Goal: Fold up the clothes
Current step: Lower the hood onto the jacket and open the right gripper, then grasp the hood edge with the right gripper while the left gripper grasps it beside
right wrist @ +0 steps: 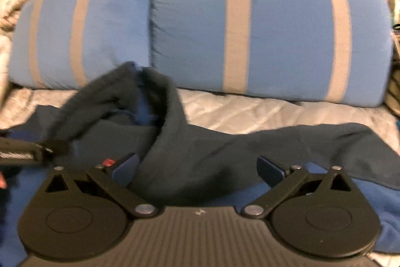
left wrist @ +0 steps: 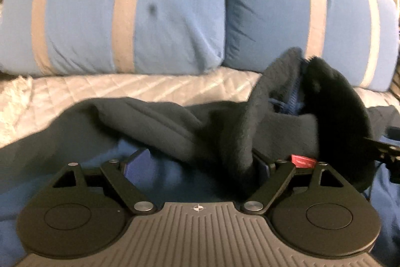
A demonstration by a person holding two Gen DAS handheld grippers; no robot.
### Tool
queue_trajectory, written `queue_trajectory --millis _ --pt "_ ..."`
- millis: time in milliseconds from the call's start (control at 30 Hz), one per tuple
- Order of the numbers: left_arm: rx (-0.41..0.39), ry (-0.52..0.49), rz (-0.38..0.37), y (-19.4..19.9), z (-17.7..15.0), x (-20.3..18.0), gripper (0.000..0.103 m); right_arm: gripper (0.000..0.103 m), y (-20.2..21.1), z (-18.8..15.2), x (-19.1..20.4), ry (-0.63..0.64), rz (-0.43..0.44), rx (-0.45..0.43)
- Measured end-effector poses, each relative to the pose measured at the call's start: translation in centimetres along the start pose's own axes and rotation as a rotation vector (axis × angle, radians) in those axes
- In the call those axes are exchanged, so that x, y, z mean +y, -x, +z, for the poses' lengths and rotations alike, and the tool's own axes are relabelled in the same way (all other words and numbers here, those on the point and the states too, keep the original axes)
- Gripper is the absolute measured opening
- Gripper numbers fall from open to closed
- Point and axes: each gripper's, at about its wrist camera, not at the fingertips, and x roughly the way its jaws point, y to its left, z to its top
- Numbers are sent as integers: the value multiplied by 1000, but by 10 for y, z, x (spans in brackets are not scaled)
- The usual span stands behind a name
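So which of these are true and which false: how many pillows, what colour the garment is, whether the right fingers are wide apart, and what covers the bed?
1. Two blue pillows with grey stripes lie side by side. True.
2. The garment is bright red. False: it is dark navy fleece.
3. The right gripper has its fingers wide apart. True.
4. The garment lies on a bare wooden floor. False: it lies on a pale quilted bedspread.

I am seeing both feeds evenly lit by soft indoor light, with no glare. Motion blur is smearing the dark garment (left wrist: pixel 160 121) and the striped pillows (right wrist: pixel 272 24). The fisheye is bowing the edges, and the corners are falling dark.
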Motion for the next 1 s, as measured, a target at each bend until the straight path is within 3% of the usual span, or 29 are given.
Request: queue_trajectory --millis 133,267,433,467,533,667,700,800,1000 --pt "-7 81 27 -1 5 13 86 103 -2 -1 -9 -13 -54 37" --pt "3 124 19 -3 5 20 86 103 -2 -3 -11 -12 -42 54" --pt "-21 82 -5 0 6 15 85 98 2 0 -14 -57 111 -8" --pt "-18 75 -2 -1 6 14 85 95 1 1 -16 -82 148 -11" --pt "-8 69 1 -3 6 14 85 76 -1 3 -19 -127 191 -16" --pt "23 69 -1 -9 6 16 85 65 -2 5 -27 -204 253 -31" --pt "35 63 0 -10 5 16 85 56 -2 5 -29 -224 263 -34" --pt "50 53 -12 -10 3 14 85 14 -4 6 -29 -221 252 -3" --pt "-85 28 -80 7 7 10 85 9 -3 1 -25 -174 222 75"
